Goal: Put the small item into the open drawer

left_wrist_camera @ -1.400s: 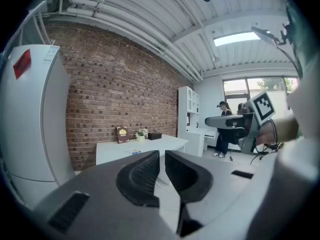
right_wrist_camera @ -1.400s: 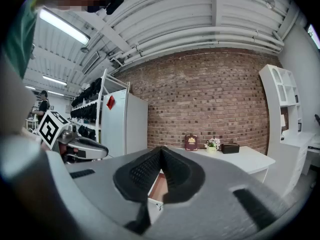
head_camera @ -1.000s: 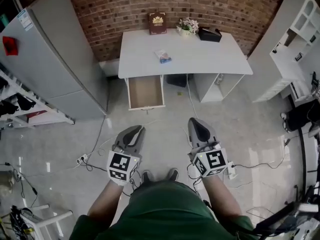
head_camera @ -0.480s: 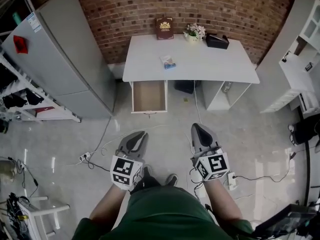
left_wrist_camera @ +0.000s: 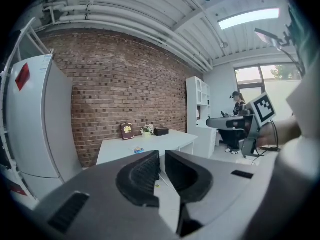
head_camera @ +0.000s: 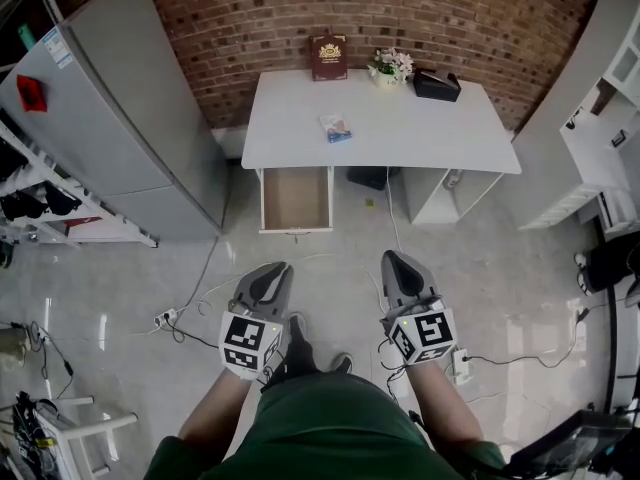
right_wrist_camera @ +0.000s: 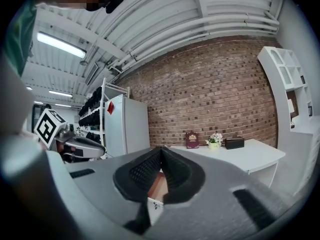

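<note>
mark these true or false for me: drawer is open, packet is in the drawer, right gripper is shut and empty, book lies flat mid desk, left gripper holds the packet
1. The drawer under the desk is pulled open. True.
2. The packet is in the drawer. False: it lies on the desk top.
3. The right gripper is shut with nothing in it. True.
4. The book lies flat in the middle of the desk. False: it stands at the desk's back edge, against the brick wall.
5. The left gripper holds the packet. False: nothing is between its jaws, and it is well short of the desk.
</note>
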`<state>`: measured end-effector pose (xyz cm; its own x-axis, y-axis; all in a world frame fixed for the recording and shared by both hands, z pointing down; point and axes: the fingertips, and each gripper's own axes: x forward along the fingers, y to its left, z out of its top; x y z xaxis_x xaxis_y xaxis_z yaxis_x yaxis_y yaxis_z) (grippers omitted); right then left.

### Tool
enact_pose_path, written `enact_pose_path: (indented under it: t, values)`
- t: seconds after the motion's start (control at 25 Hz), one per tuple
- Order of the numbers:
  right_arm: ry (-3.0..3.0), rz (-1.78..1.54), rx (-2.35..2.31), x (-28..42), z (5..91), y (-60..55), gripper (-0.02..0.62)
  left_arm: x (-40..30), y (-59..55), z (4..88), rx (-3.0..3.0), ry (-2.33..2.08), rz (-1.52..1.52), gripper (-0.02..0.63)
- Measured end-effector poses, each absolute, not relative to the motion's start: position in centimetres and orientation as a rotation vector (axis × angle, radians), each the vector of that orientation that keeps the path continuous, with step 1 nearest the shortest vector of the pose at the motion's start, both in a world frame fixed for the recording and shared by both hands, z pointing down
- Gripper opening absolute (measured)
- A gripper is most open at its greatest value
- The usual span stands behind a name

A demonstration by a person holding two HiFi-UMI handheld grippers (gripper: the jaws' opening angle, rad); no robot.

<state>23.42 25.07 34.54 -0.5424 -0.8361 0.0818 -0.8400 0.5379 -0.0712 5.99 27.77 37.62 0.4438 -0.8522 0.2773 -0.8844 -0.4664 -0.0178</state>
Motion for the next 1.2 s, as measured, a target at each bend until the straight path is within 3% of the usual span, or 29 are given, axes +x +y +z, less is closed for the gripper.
enact_pose_path:
  t: [1.2]
  values:
    - [-2.495,0.227,1.662,13.2,35.8,7.3,0.003,-6.5,7.2,40.2,2.601,-1.329,0.298,0.032]
